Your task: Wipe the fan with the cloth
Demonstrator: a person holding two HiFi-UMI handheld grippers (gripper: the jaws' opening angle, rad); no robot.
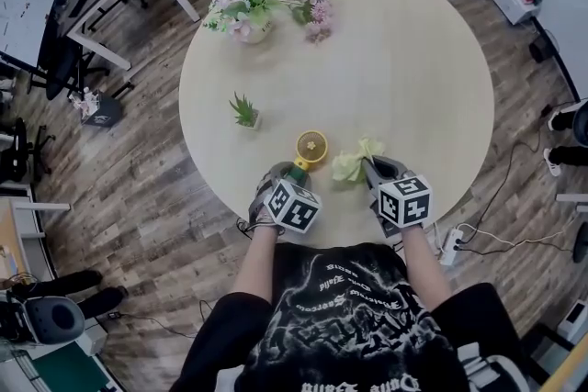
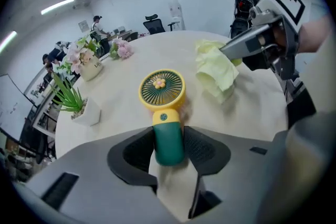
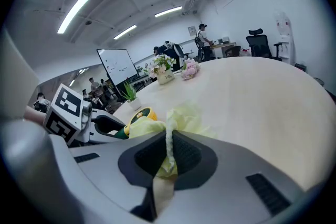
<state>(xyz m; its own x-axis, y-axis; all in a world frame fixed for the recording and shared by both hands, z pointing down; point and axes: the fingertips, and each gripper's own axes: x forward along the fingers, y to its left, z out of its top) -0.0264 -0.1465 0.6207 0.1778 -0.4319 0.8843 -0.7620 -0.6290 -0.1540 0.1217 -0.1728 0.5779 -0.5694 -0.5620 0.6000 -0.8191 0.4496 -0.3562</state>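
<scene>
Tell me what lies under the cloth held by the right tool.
Only bare table shows around the cloth; the fan is beside it, not beneath. The patch directly under it is covered.

shirt (image 1: 342,326): black, white print | left tongs (image 2: 168,139), right tongs (image 3: 169,149): grey, black pads

You have one surface (image 1: 404,60), one fan (image 1: 310,147), one cloth (image 1: 354,162), one vase of flowers (image 1: 250,14) and one small potted plant (image 1: 244,111). You hold two claws: the left claw (image 1: 292,172) and the right claw (image 1: 372,165).
</scene>
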